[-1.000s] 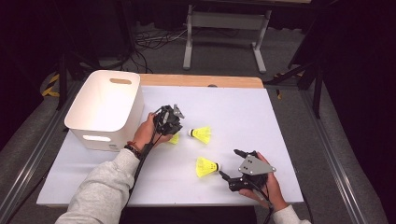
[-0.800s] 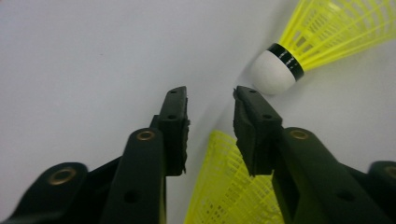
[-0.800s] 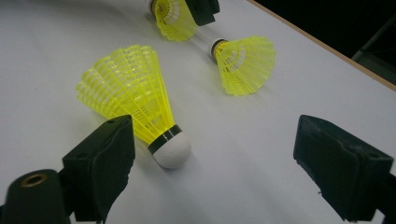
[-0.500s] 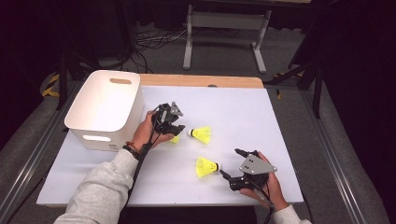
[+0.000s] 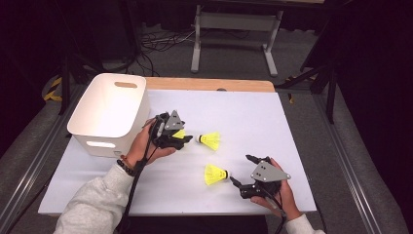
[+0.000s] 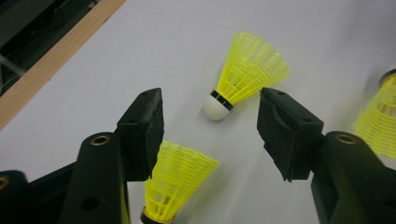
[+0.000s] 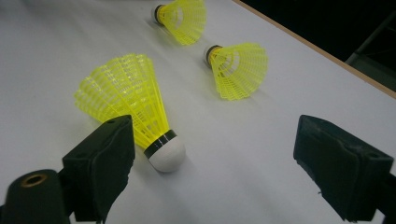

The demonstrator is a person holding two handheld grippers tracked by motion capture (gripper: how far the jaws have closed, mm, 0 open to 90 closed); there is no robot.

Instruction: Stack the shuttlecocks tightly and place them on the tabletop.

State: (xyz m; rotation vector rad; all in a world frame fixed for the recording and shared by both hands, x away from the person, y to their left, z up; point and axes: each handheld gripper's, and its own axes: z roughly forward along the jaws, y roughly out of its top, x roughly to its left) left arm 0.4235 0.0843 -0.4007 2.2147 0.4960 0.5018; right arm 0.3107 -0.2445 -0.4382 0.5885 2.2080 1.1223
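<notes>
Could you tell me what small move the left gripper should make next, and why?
Probably ease the left gripper forward and close it: its jaws stand open, with the yellow plastic shuttlecock with a white cork tip lying on the white table just ahead between them, not yet gripped.

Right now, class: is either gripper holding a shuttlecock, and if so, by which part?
Neither. The left gripper and right gripper both stand open, each with a shuttlecock lying loose on the table by one jaw.
</notes>
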